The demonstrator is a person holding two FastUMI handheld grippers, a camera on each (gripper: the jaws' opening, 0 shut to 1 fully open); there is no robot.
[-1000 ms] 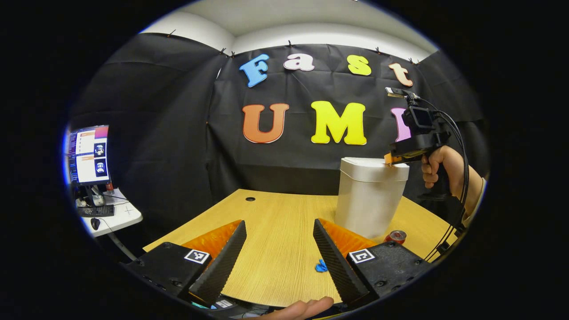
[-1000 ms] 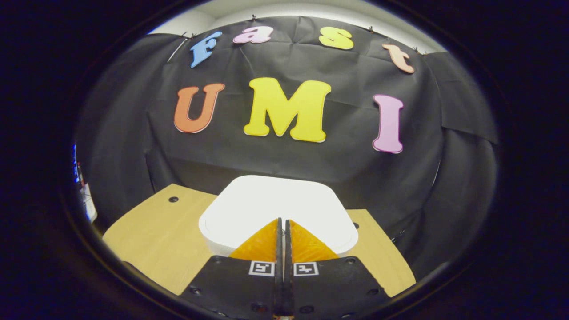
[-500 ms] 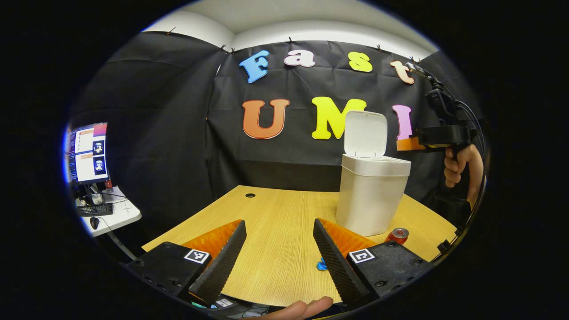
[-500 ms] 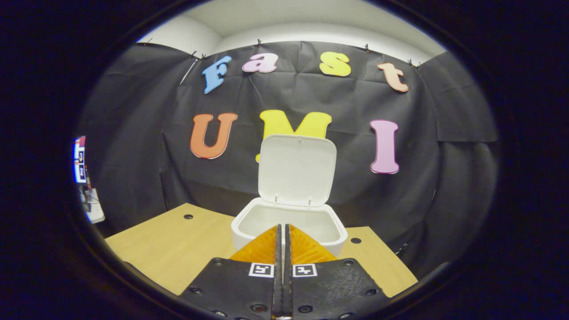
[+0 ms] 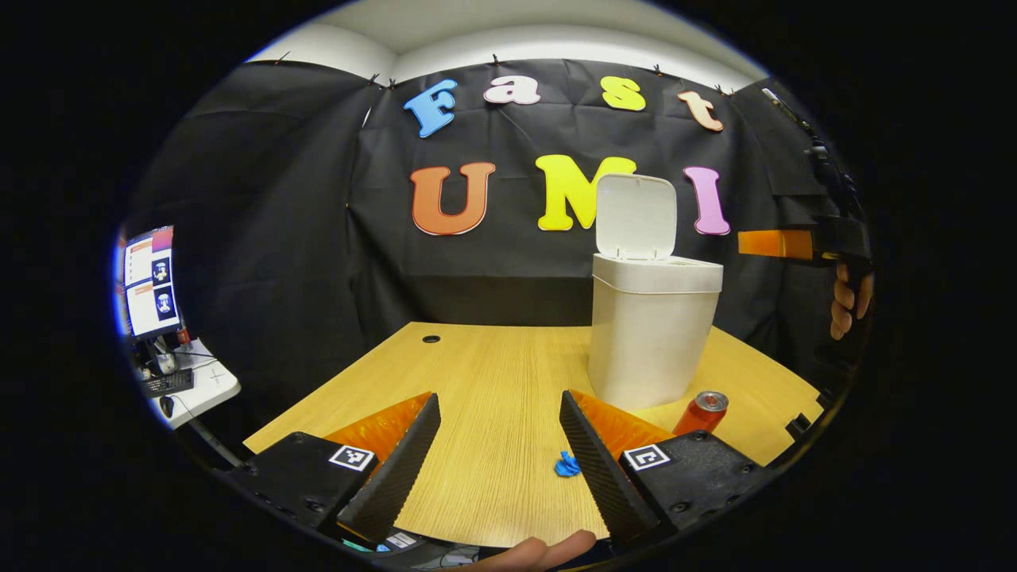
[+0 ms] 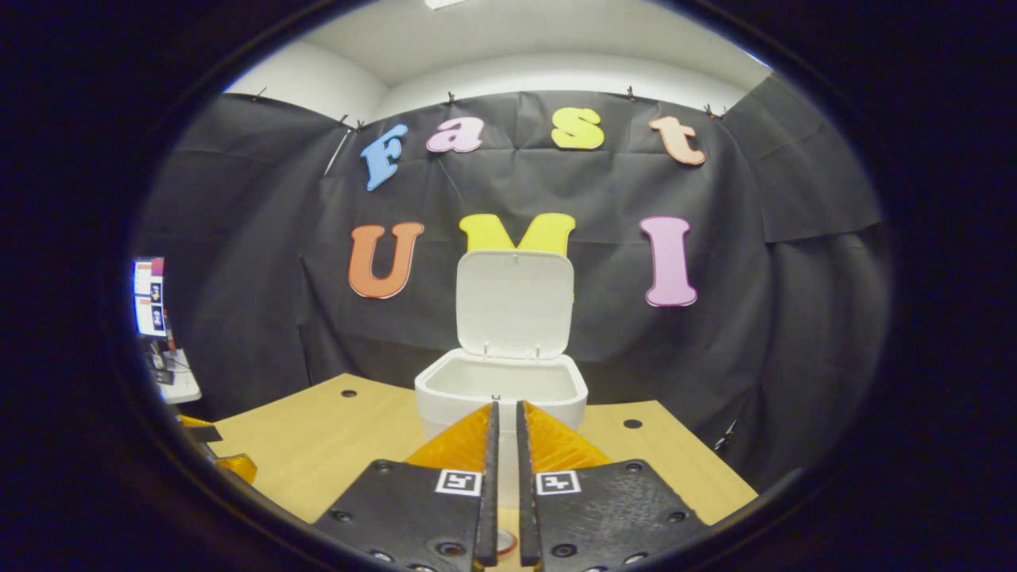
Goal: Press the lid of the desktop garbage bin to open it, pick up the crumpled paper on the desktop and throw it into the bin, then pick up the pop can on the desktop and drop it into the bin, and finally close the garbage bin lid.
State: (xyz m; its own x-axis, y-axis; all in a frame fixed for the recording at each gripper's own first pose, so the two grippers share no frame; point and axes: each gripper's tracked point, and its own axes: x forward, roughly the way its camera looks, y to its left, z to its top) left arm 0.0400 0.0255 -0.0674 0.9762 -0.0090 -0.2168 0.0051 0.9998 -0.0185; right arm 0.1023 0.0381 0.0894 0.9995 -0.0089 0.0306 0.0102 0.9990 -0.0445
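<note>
The white garbage bin (image 5: 647, 334) stands on the wooden desk (image 5: 493, 373) with its lid (image 5: 636, 216) flipped upright. Just right of its base stands a red pop can (image 5: 701, 411). A small blue crumpled paper (image 5: 567, 465) lies beside my left gripper's right finger. My left gripper (image 5: 499, 401) hovers low over the near desk, open and holding nothing. A hand (image 5: 850, 298) holds my right gripper (image 5: 763, 242) level to the right of the bin's rim. In the right gripper view, the right gripper (image 6: 507, 407) points at the open bin (image 6: 500, 389), fingers together with a thin slit between them.
A monitor (image 5: 147, 278) and a white side table (image 5: 199, 381) sit off the desk's left edge. Black cloth walls close the back and sides. A cable hole (image 5: 431, 339) marks the desk's far left. A hand (image 5: 540, 548) shows at the bottom edge.
The bin lid sprang from closed to upright. My right gripper lifted off the lid and pulled back away from the bin. The left gripper barely moved.
</note>
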